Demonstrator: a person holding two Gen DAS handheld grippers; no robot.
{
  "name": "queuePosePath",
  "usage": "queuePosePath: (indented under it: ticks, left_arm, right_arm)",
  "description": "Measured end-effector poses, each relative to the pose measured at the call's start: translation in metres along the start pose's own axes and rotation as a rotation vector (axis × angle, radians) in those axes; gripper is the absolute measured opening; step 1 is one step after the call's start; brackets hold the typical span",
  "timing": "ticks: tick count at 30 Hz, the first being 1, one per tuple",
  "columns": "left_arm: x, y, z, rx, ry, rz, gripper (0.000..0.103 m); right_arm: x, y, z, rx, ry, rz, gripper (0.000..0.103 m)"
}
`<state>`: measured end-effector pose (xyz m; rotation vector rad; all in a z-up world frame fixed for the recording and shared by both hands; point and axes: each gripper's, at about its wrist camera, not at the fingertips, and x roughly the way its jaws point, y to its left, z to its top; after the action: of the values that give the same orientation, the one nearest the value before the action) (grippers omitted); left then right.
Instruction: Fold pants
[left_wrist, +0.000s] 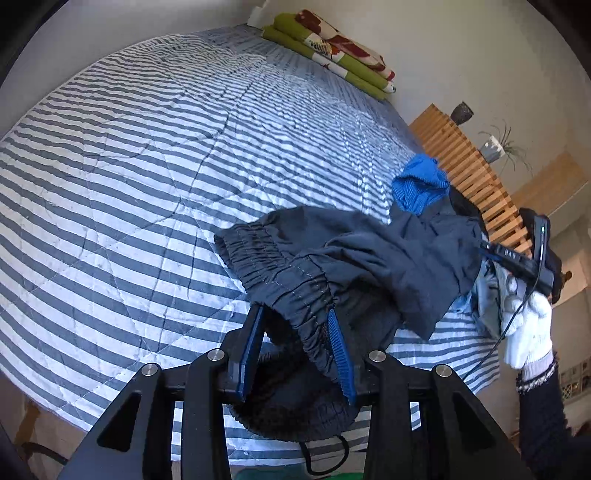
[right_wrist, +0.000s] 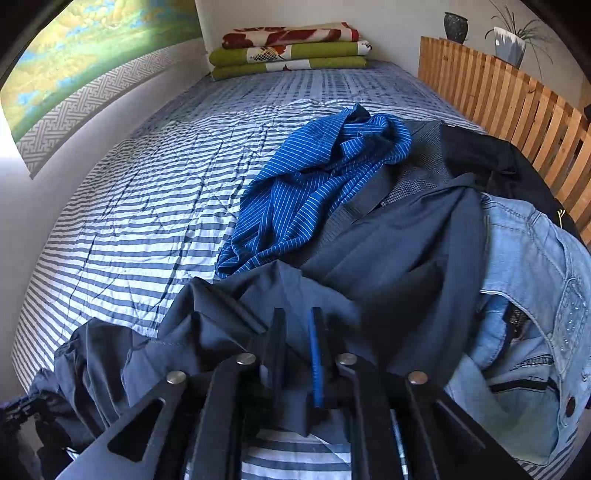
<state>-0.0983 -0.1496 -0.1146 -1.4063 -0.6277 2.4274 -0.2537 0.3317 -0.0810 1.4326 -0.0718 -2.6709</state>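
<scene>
On striped bed (left_wrist: 129, 166), pants (left_wrist: 332, 258) waistband toward left tongs (left_wrist: 295, 332).

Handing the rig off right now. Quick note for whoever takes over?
Left gripper: open, the dark pants waistband lies between its fingers, not clamped.
Right gripper: open, pants fabric draped around its fingers, no grip.
The pants lie bunched at the near edge of the striped bed, beside the pile with the blue striped shirt and jeans.
Done: nothing folded.
Left: spread flat, then fold.
</scene>
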Motion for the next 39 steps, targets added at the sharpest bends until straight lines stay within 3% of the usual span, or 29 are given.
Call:
queuePosePath:
  ticks: [2,6,10,13,16,19,21,23,24,26,29,33,39]
  left_arm:
    - [-0.012,0.003,0.006,-0.013,-0.028,0.015,0.046]
    - [-0.006,0.017,0.028,-0.084,-0.050,0.047,0.047]
    - [0.034,0.028,0.047,-0.097,0.014,0.112,0.048]
    - [0.066,0.026,0.053,-0.097,0.057,0.136,0.048]
    - [0.089,0.016,0.052,-0.083,0.062,0.110,0.045]
    - [0.101,0.005,0.049,-0.055,0.050,0.120,0.027]
    - [0.095,0.002,0.048,-0.059,0.016,0.103,0.018]
    - [0.085,0.003,0.051,-0.068,-0.012,0.086,0.014]
    - [0.078,0.003,0.053,-0.062,-0.031,0.089,0.012]
    - [0.064,0.002,0.061,-0.036,-0.064,0.104,0.009]
    - [0.043,0.003,0.077,-0.015,-0.112,0.120,0.006]
    - [0.010,0.009,0.093,-0.012,-0.183,0.106,0.006]
    - [-0.020,0.034,0.096,-0.039,-0.231,0.097,0.006]
  right_arm:
    - [-0.018,-0.002,-0.009,-0.010,-0.025,0.057,0.041]
    - [-0.040,0.037,-0.030,-0.130,-0.017,0.160,0.048]
    - [-0.032,0.100,-0.054,-0.299,0.025,0.217,0.057]
    - [-0.012,0.143,-0.080,-0.420,0.067,0.195,0.059]
    - [0.012,0.166,-0.097,-0.500,0.111,0.129,0.060]
    - [0.028,0.172,-0.104,-0.503,0.148,0.056,0.060]
    - [0.030,0.170,-0.100,-0.470,0.167,0.031,0.058]
    - [0.022,0.168,-0.090,-0.439,0.161,0.020,0.035]
    - [0.018,0.165,-0.085,-0.422,0.152,0.025,0.032]
    - [0.012,0.163,-0.069,-0.387,0.128,0.009,0.016]
    - [0.011,0.168,-0.048,-0.351,0.092,-0.059,0.000]
    - [0.004,0.167,-0.024,-0.275,0.063,-0.051,0.000]
    - [-0.011,0.166,-0.002,-0.261,-0.010,-0.036,0.000]
